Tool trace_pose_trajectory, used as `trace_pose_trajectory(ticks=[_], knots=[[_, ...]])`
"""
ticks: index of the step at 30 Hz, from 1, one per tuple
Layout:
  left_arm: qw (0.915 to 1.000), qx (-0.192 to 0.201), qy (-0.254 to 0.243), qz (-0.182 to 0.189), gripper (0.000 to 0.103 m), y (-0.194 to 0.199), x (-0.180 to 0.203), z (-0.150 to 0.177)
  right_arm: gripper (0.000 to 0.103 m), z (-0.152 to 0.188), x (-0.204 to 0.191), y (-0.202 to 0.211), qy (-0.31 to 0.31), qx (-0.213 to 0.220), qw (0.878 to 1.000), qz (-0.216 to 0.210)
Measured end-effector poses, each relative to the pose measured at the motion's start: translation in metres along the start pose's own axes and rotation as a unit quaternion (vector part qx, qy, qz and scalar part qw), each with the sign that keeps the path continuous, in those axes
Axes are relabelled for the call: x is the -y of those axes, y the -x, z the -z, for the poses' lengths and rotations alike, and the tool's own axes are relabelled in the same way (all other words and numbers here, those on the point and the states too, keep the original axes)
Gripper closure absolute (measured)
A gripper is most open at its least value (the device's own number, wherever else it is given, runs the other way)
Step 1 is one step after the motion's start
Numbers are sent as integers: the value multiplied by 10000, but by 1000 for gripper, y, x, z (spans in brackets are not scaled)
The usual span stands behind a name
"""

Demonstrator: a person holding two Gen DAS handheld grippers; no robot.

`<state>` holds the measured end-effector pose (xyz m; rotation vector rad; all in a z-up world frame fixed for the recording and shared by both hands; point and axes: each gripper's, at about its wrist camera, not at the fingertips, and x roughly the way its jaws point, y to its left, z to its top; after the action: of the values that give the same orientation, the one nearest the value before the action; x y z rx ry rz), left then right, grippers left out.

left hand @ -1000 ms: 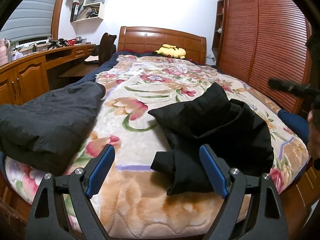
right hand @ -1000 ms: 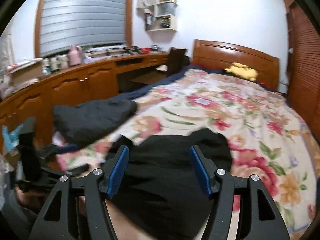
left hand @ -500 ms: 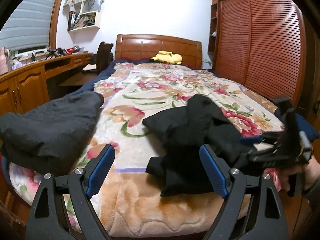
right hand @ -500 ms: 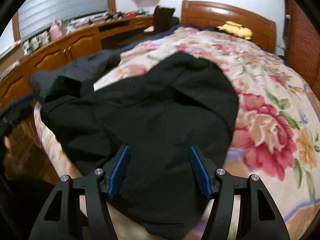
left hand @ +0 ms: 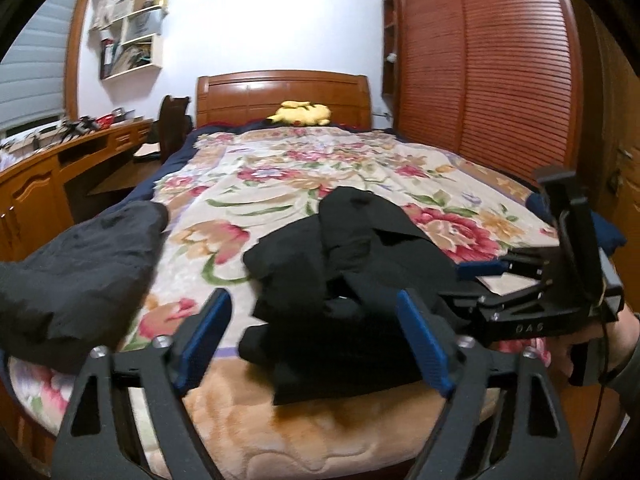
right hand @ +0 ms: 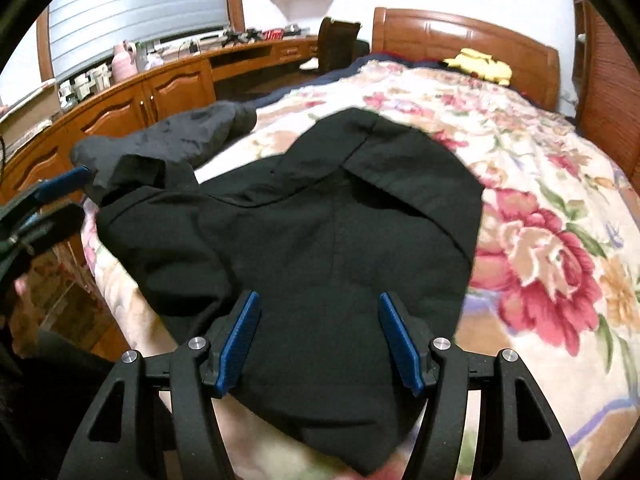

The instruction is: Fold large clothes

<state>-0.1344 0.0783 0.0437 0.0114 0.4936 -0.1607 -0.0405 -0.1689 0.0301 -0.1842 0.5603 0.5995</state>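
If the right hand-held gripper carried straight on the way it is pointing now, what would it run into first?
Most likely the black garment: the right hand-held gripper, jaws open, points straight at the crumpled cloth lying on the floral blanket. How close it is remains unclear.

A black garment (right hand: 328, 232) is lying crumpled and unfolded on the bed's foot end, spreading out ahead of and between the right jaws, its edge draping under them. It is bunching into overlapping folds (left hand: 352, 264) just beyond the left jaws, slightly toward their right blade.
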Motion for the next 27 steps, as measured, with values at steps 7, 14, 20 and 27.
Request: trace_pose_trajectory(ticks=[7, 14, 20, 27], knots=[[9995, -261, -105, 149, 54, -21, 16, -2, 38, 16, 10, 30, 90, 471, 9972, 582], [9980, -603, -202, 20, 69, -37, 22, 3, 38, 22, 17, 32, -57, 476, 9959, 772], [9940, -815, -714, -173, 83, -39, 34, 5, 38, 24, 17, 45, -39, 532, 9951, 832], [9929, -879, -730, -323, 86, -44, 2, 8, 38, 22, 36, 39, -197, 500, 9954, 794]])
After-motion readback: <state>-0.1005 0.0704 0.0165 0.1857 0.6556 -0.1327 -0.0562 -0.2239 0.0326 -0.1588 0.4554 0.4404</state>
